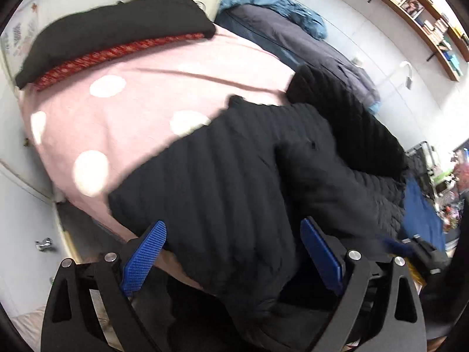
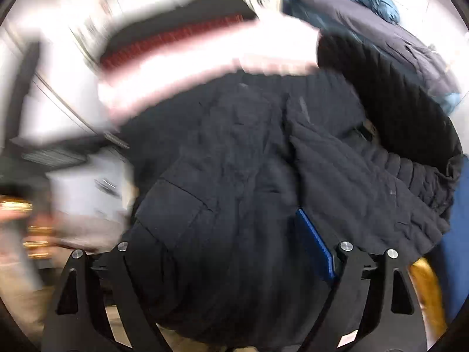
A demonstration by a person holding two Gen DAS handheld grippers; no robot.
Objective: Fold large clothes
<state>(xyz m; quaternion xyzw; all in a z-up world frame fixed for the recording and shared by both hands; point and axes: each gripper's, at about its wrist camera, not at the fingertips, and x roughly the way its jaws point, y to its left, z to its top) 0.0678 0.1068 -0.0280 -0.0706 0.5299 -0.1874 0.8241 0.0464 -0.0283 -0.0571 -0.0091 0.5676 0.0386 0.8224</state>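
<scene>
A black quilted jacket [image 1: 234, 176] lies spread over a pink bed cover with white dots [image 1: 132, 111]. My left gripper [image 1: 231, 258] is open, its blue pads on either side of the jacket's near hem, which bulges between them. In the right wrist view the same jacket [image 2: 234, 161] fills the middle, blurred. My right gripper [image 2: 234, 252] stands wide apart with jacket cloth draped between the fingers. Only its right blue pad [image 2: 315, 242] shows; the left pad is hidden under the cloth.
A black pillow [image 1: 117, 32] on a red one [image 1: 117, 52] lies at the head of the bed. A dark blue coat [image 1: 293, 35] and a light blue garment [image 1: 272, 0] lie along the far wall. Wall shelves [image 1: 425, 20] hang at the right. A blue cloth [image 1: 422, 214] lies at the right edge.
</scene>
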